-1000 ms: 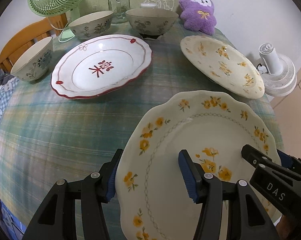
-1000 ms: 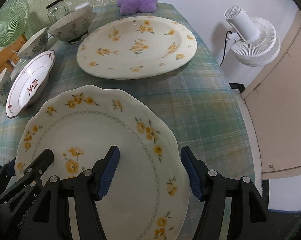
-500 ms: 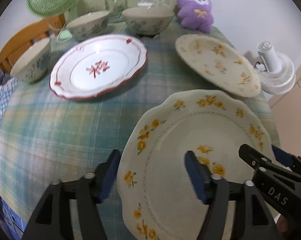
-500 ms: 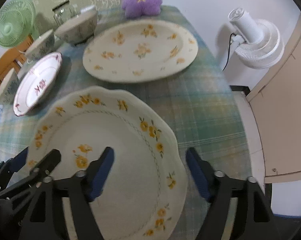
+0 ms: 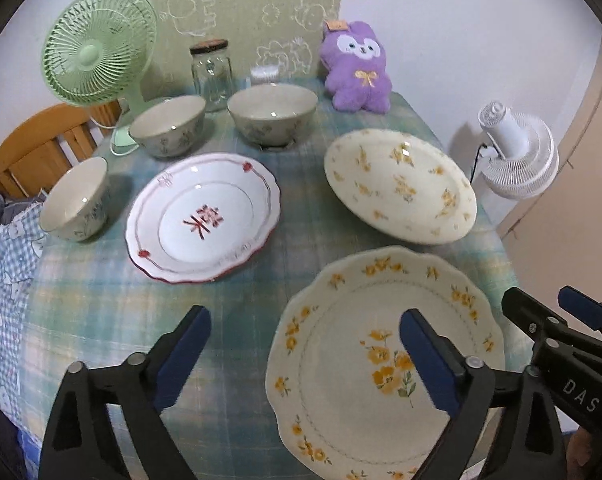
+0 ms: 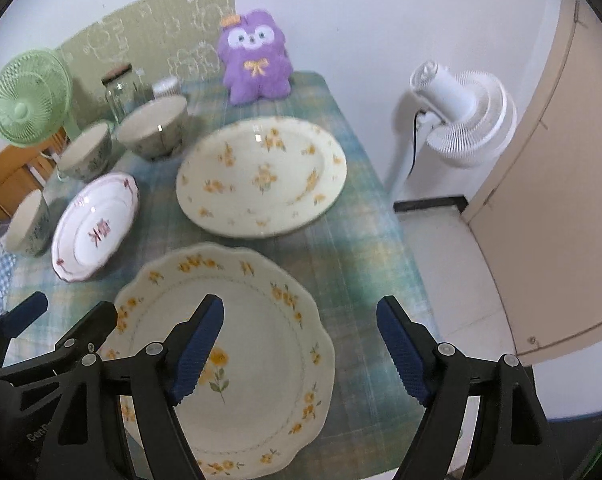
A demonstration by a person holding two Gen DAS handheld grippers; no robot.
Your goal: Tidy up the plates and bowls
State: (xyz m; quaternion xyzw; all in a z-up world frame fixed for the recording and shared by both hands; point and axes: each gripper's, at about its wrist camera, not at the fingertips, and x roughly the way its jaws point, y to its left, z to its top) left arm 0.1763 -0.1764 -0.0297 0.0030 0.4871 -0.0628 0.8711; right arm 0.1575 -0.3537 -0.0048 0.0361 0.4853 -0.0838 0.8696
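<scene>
Along the near edge of the tabletop, my left tongs and right tongs gape apart, gripping nothing, over the scalloped plate, while 3 plates and 3 bowls lie unstacked, so nothing looks organized yet.

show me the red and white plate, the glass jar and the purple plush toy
red and white plate (image 5: 203,216), left wrist view, on its white centre by the red mark
glass jar (image 5: 211,76), left wrist view, on its clear body
purple plush toy (image 6: 257,66), right wrist view, on its chest bow
</scene>
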